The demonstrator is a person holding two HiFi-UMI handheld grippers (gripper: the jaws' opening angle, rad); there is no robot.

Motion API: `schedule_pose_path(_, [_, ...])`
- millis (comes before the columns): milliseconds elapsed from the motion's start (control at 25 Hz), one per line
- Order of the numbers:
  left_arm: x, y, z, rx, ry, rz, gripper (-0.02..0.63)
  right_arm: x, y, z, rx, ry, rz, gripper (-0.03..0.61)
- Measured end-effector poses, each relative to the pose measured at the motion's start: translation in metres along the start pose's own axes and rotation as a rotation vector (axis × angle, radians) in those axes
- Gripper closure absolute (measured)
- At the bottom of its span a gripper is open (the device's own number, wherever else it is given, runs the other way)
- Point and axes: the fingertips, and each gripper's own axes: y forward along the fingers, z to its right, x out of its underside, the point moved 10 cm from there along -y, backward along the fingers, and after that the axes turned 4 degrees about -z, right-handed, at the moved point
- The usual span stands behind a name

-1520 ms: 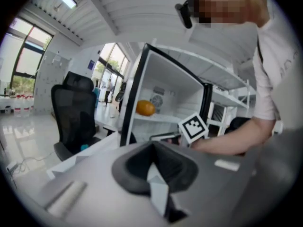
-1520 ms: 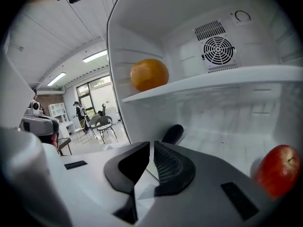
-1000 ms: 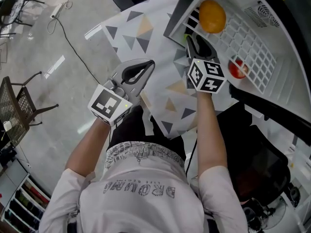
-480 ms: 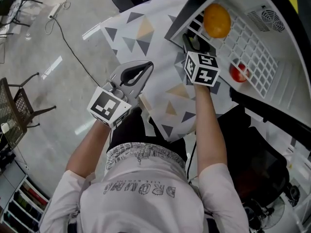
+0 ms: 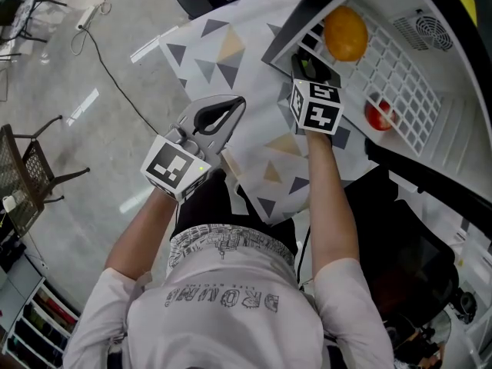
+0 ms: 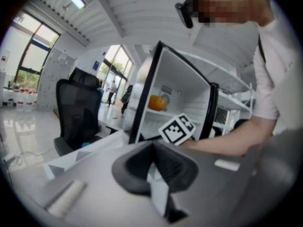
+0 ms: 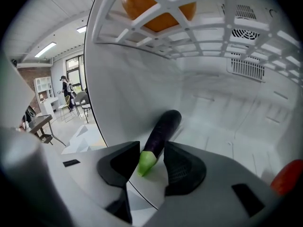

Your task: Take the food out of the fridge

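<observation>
The right tool (image 7: 152,151) is reaching in at the front edge of the fridge (image 7: 208,93) floor, under the wire shelf (image 5: 400,75), because the eggplant (image 7: 163,126) is lying there close along the left wall with its green stem end pointing out. The jaws have just been closing and are now standing either side of that stem end; a gap is showing on one side, so I judge they are not yet gripping, and the low, tilted approach is probably meant to catch the narrow end. The orange (image 5: 345,34) is sitting on the shelf above, and a red fruit (image 5: 377,115) is waiting further right. The left tool (image 5: 231,110) is hanging at the near left edge of the desk (image 5: 223,52), jaws together and empty, seemingly keeping out of the way.
</observation>
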Motion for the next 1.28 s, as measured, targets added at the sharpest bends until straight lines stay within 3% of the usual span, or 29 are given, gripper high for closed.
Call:
schedule_pose_path(320, [-0.004,0.0,0.008,0.024,0.019,0.002,0.614,0.009,-0.022,0.002,0.017,0.024,0.024,0.459])
schedule_pose_path(1280, [-0.037,-0.022,0.062,0.12,0.11,-0.017,0.614,0.049,-0.152,-0.014,-0.018,0.125,0.082,0.465])
